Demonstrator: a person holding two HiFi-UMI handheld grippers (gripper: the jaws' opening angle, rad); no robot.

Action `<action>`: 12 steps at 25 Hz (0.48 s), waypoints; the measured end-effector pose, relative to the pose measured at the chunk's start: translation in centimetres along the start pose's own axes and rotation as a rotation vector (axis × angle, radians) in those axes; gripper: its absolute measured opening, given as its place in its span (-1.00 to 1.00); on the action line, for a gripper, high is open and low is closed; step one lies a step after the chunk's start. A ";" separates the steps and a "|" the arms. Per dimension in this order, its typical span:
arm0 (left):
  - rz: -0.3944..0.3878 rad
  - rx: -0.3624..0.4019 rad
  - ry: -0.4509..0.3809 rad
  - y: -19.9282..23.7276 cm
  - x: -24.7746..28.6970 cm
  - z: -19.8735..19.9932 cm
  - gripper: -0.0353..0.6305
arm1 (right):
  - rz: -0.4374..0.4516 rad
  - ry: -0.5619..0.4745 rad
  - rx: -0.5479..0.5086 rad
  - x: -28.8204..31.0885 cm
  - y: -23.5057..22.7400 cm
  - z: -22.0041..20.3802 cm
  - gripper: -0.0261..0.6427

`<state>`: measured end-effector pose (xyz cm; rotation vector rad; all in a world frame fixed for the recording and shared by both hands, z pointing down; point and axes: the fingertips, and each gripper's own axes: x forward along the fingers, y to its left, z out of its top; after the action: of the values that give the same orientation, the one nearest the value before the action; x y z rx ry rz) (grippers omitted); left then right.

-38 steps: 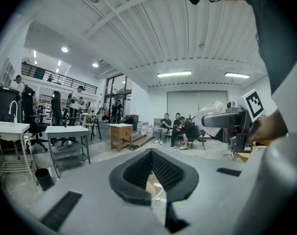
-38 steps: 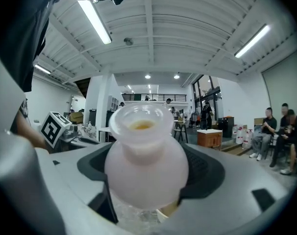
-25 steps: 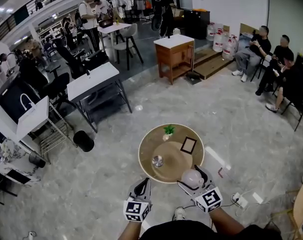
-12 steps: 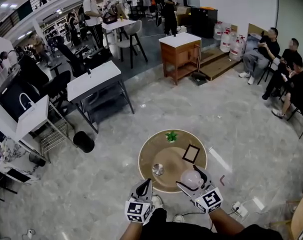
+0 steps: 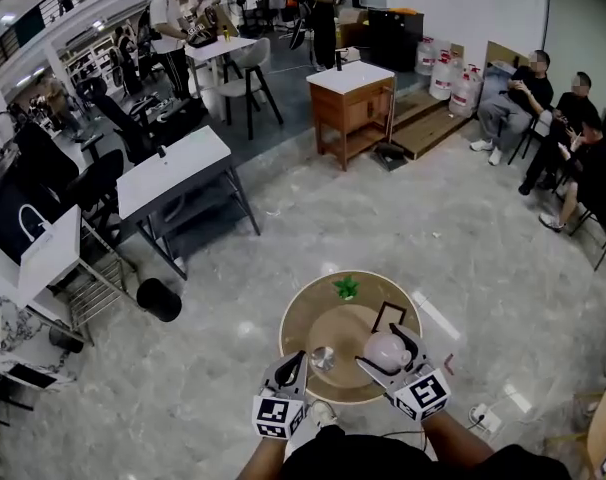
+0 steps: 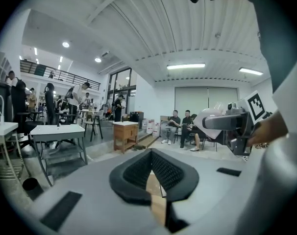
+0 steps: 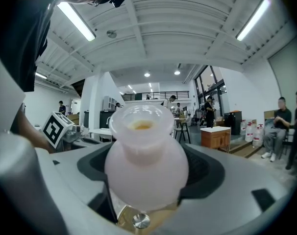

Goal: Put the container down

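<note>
In the right gripper (image 5: 388, 352), pinched between jaws, a frosted pale-pink bulbous container (image 7: 146, 160); left gripper (image 6: 151, 156) jaws together.

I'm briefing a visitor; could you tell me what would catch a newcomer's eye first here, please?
The milky pink container, clamped in the right gripper above the near side of the round wooden table. Next, the small green plant at the table's far edge, and the shut, empty left gripper at its near rim.

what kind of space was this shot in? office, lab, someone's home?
Probably a big open-plan office or workshop hall, not a home: white-topped desks and office chairs on a polished stone floor, a railed mezzanine overhead, and seated people along the wall near water jugs.
</note>
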<state>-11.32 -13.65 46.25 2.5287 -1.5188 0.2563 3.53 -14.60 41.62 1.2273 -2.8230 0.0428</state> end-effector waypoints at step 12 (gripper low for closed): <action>-0.081 -0.013 0.013 6.2 5.2 0.1 -0.90 | -0.072 0.075 0.013 7.1 -2.6 -0.9 0.29</action>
<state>-14.38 -21.02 47.82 2.5660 -1.4052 0.2502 0.66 -21.51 43.02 1.3007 -2.7172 0.1013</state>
